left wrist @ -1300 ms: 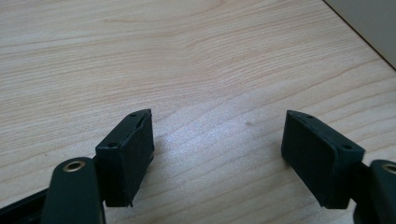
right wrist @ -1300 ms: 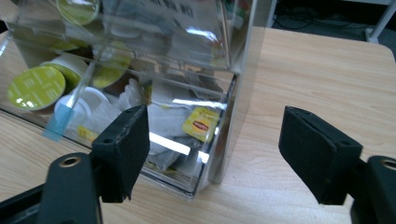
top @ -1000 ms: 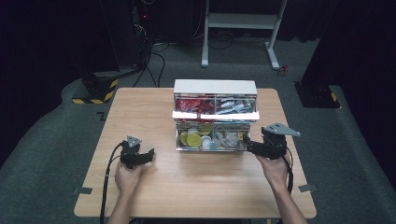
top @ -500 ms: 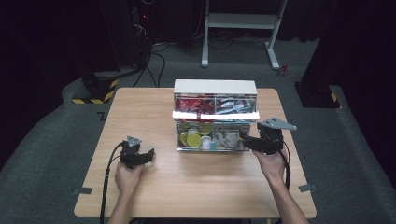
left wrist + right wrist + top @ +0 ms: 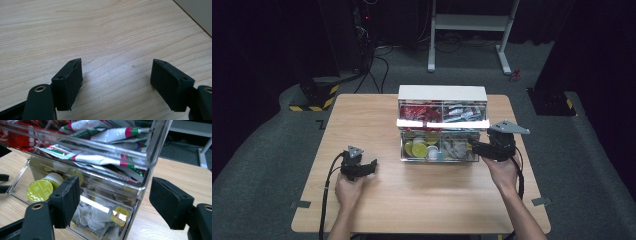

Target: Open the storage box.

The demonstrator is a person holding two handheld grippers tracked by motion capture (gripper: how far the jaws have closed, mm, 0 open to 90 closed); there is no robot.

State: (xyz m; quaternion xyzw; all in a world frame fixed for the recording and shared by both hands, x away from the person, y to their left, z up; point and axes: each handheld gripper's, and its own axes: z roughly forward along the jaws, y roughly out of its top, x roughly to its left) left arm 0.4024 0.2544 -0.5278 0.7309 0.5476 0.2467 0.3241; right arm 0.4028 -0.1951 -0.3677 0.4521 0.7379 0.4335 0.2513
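A clear two-tier organiser box (image 5: 442, 127) with a white top stands mid-table. Its upper tier holds red packets (image 5: 419, 111) and white-green-pink sachets (image 5: 100, 158). The lower tier holds yellow-green capsules (image 5: 39, 190) and grey tea bags (image 5: 97, 217). My right gripper (image 5: 476, 147) is open at the box's right front corner (image 5: 140, 195), one jaw in front of the lower tier, the other beside the box's right side. My left gripper (image 5: 364, 167) rests open on the bare wood (image 5: 107, 37) to the left, nothing between its jaws.
The wooden table (image 5: 362, 120) has free room left of and in front of the box. Its right edge (image 5: 192, 17) runs close to the left gripper's far side. Beyond the table are a white stand (image 5: 469, 22), cables and a yellow-black striped base (image 5: 314, 97) on grey carpet.
My right gripper has moved left, closing in on the box's right front corner. The left gripper has stayed where it was.
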